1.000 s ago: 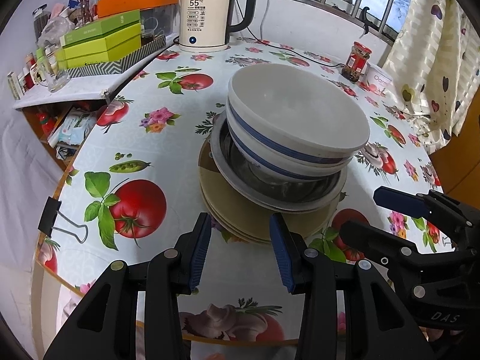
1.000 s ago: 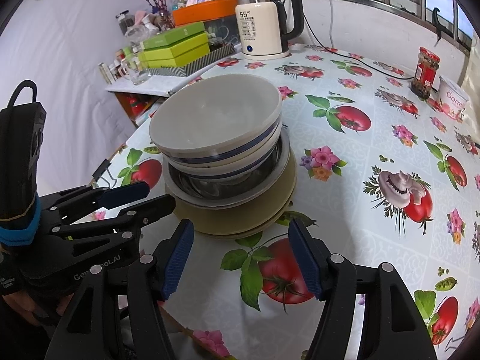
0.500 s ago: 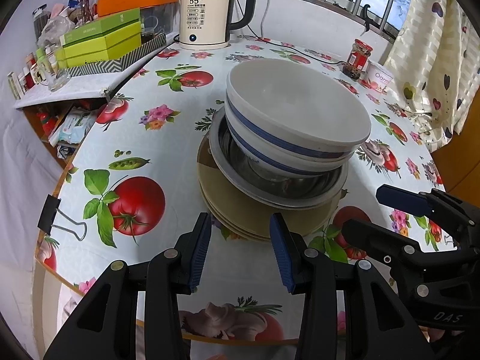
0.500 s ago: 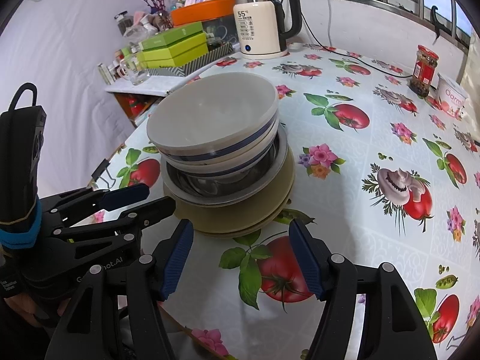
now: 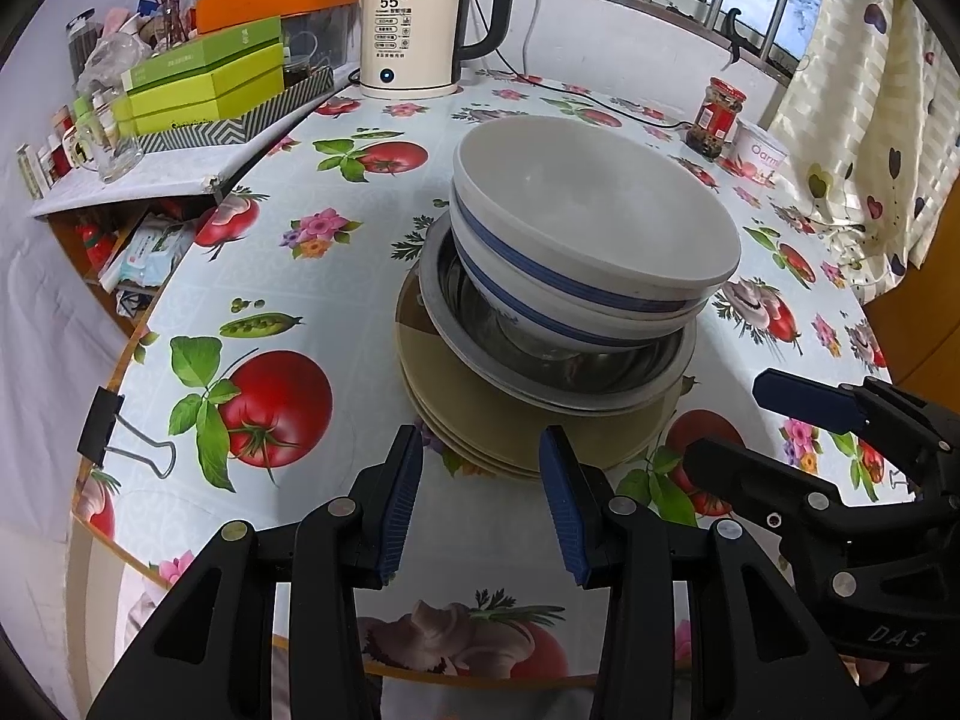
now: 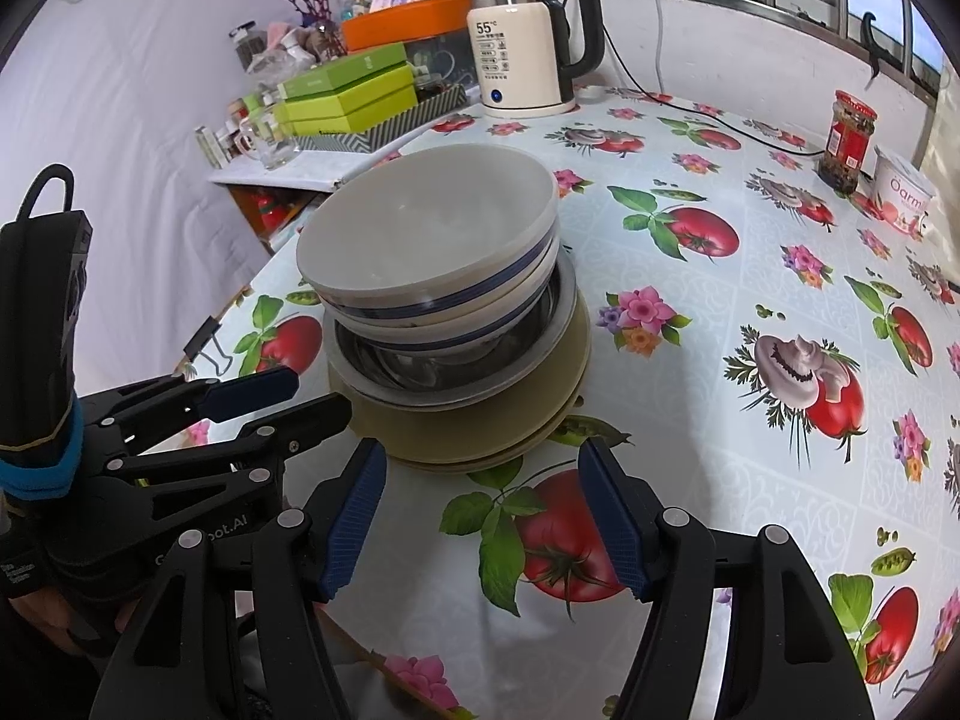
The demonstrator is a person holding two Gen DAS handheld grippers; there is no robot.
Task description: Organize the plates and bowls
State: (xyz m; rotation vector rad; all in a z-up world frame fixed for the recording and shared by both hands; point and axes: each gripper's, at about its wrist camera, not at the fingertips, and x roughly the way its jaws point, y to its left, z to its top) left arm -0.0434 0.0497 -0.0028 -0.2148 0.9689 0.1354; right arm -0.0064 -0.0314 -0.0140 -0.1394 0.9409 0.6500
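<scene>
Up front in the left wrist view, the left gripper [image 5: 480, 489] tilts down, jaws apart and empty, just short of the stacked plates and bowls [image 5: 576, 294] on the table [image 5: 282, 252]. From the right wrist view, the right gripper [image 6: 480, 498] slants likewise, wider open and empty, beside that stack.

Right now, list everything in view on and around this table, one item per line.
bowls: two, white with a blue band, nested on top of the stack
metal basin: one, silver, under the bowls
plates: a few, tan, bottom of the stack
tablecloth: one, pale with tomato and flower print, over the table
kettle: one, cream and black, far edge
jar: one, red label, far right
tub: one, white, beside the jar
boxes: several, green, on the side shelf
binder clip: one, black, table's edge
left gripper: black, blue pads, open, empty
right gripper: same, open, empty
</scene>
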